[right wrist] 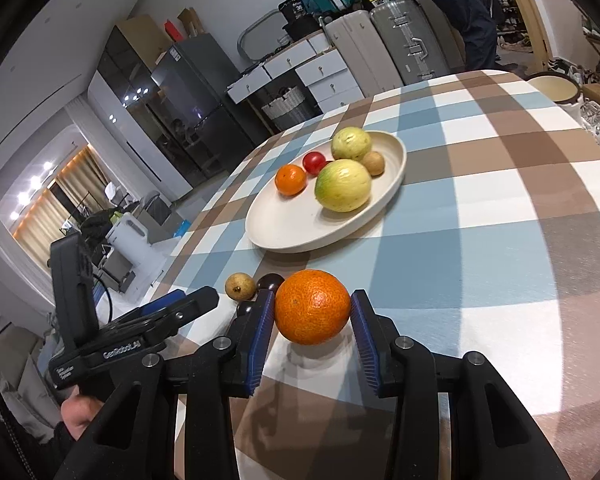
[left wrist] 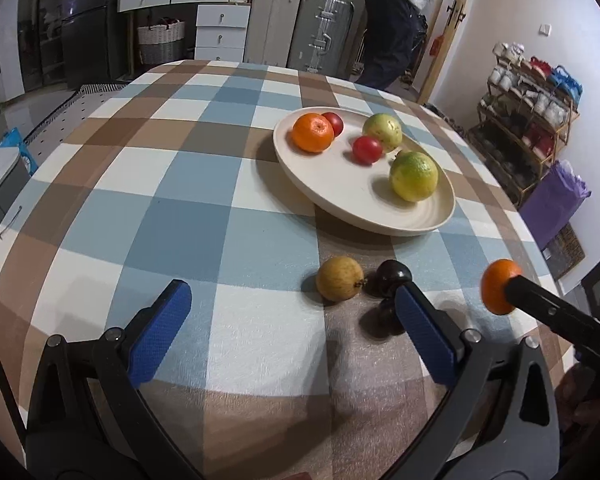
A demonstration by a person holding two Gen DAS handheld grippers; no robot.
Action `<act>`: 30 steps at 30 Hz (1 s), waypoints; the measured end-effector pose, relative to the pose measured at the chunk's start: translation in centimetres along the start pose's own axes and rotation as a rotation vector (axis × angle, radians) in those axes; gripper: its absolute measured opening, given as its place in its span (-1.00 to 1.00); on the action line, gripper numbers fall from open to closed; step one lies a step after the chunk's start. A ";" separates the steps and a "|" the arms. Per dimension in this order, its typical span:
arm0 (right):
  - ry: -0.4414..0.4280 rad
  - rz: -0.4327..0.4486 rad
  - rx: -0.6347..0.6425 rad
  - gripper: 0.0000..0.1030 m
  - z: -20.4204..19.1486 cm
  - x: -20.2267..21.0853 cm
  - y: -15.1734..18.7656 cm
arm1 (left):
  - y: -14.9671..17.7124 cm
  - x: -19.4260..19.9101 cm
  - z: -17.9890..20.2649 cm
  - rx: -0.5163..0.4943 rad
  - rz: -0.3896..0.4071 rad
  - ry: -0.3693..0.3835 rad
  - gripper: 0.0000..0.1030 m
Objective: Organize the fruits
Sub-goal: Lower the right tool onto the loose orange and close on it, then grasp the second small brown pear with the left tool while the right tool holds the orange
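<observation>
Blue pads of the right hand-held gripper (right wrist: pixel 312 320) are clenched on an orange mandarin (right wrist: pixel 312 306), which is held just above the checked worktop (right wrist: pixel 500 208). Beside it, the left hand-held gripper (left wrist: pixel 292 312) stands released with nothing between its fingers, close to a yellow-brown fruit (left wrist: pixel 339 278) and two dark plums (left wrist: pixel 393 276) lying on the cloth. Farther off, a cream plate (left wrist: pixel 340 204) holds another mandarin (left wrist: pixel 313 132), two red tomatoes (left wrist: pixel 367 149) and two green-yellow fruits (left wrist: pixel 413 176).
</observation>
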State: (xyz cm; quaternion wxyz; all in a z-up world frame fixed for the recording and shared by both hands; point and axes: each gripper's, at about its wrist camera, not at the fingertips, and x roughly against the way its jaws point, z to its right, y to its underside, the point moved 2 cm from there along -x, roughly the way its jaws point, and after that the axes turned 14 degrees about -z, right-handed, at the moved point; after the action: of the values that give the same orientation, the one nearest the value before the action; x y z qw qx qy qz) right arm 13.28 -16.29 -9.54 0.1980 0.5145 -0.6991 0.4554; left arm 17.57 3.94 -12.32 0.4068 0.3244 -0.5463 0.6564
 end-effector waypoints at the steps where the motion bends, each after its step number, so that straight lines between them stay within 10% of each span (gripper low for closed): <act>1: 0.000 0.003 -0.004 -0.23 0.2 0.2 0.1 | -0.2 -0.2 0.2 -0.004 -0.006 -0.005 0.97; 18: -0.011 0.016 -0.018 -0.23 1.1 1.2 0.7 | -1.9 -2.1 0.2 -0.003 -0.098 0.093 0.36; 26: -0.011 0.015 -0.019 -0.23 1.1 1.3 0.7 | -2.1 -2.6 0.5 -0.007 -0.132 0.202 -0.42; 30: -0.009 0.017 -0.015 -0.23 1.0 1.4 0.6 | -2.0 -2.7 1.1 -0.033 -0.132 0.218 -0.48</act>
State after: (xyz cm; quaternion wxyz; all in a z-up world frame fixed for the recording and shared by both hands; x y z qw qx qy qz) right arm 12.37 -17.88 -9.26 0.1950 0.5089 -0.7078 0.4495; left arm 20.58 2.55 -13.52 0.5115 0.2796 -0.4868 0.6506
